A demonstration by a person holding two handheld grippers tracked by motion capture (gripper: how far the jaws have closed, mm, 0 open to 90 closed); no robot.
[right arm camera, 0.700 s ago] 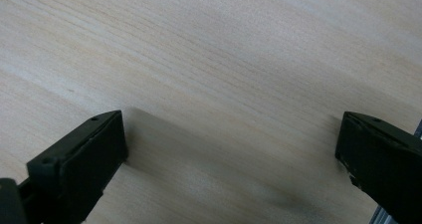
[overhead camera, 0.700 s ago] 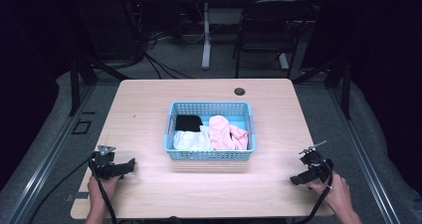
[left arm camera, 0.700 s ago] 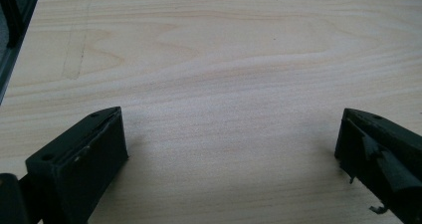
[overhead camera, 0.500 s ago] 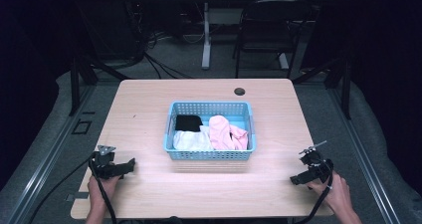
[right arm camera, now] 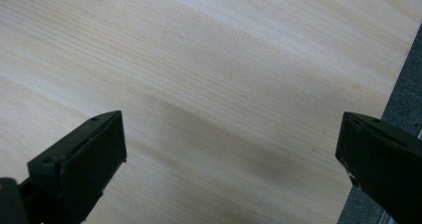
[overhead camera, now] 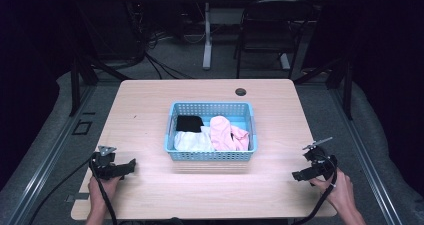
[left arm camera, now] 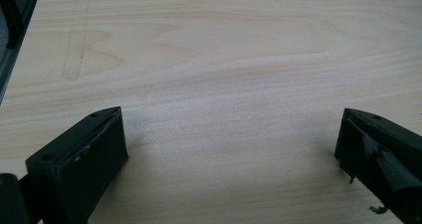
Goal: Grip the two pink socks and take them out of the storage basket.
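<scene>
From the high view, a light wooden table (overhead camera: 150, 115) is seen with a blue plastic basket (overhead camera: 211, 155) set near its middle. Inside the basket, a black cloth (overhead camera: 189, 123) is tucked at the far left, a white cloth (overhead camera: 192, 141) is bunched at the near left, and a pink cloth (overhead camera: 225, 135) is piled on the right side, touching the white one. A small dark round hole (overhead camera: 241, 91) is set in the tabletop near the far edge, past the basket. The left gripper (overhead camera: 129, 166) is held low over the near-left corner of the table, well apart from the basket, and the right gripper (overhead camera: 296, 175) is held near the right edge, also well away from it. A chair (overhead camera: 265, 30) is parked beyond the table on the dark floor.

In the left gripper view, the left gripper (left arm camera: 231, 149) is shown with its jaws spread wide, nothing caught between them, just bare wood grain underneath.

In the right gripper view, same deal: the right gripper (right arm camera: 231, 149) is opened wide and nothing is gripped. The table's edge (right arm camera: 393, 79) is cut across at the right side, with grey floor seen past it.
</scene>
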